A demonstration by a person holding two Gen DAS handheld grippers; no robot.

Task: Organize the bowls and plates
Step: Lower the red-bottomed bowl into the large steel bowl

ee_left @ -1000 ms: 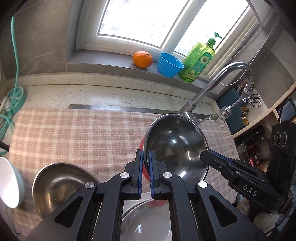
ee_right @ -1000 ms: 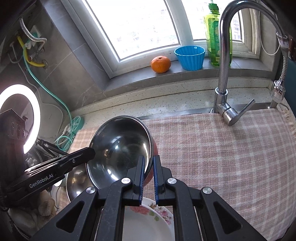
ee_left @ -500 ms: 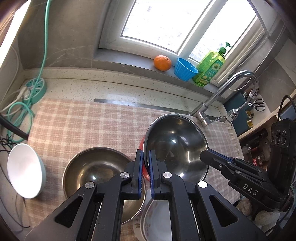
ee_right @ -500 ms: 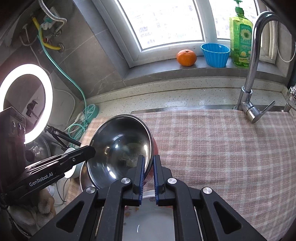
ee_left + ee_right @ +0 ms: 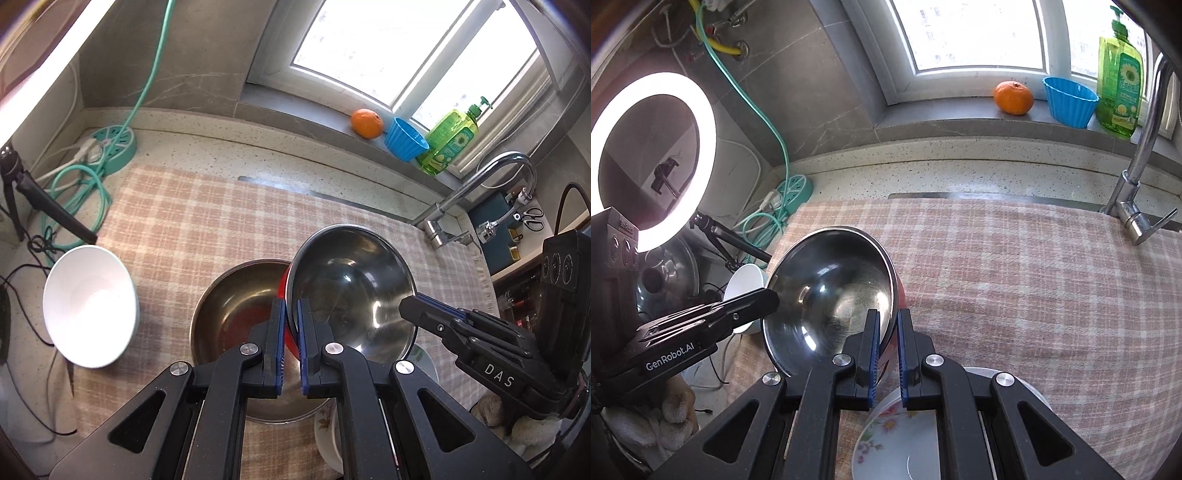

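Both grippers hold one steel bowl with a red outside (image 5: 351, 288) in the air, tilted. My left gripper (image 5: 291, 325) is shut on its near rim; my right gripper (image 5: 886, 332) is shut on the opposite rim of the same bowl (image 5: 831, 295). A second steel bowl (image 5: 236, 314) lies on the checked cloth below, left of the held one. A white bowl (image 5: 88, 306) sits at the cloth's left edge. A floral plate (image 5: 897, 443) lies under my right gripper, and also shows in the left wrist view (image 5: 328, 435).
A checked cloth (image 5: 1034, 277) covers the counter. A tap (image 5: 1141, 177) stands at the back right. An orange (image 5: 1014, 98), blue cup (image 5: 1069, 99) and green soap bottle (image 5: 1119, 81) line the windowsill. A ring light (image 5: 650, 158), cables and power strip (image 5: 110, 151) sit at the left.
Both grippers have lifted the held bowl higher and carried it left. The second steel bowl and white bowl have come further into view below.
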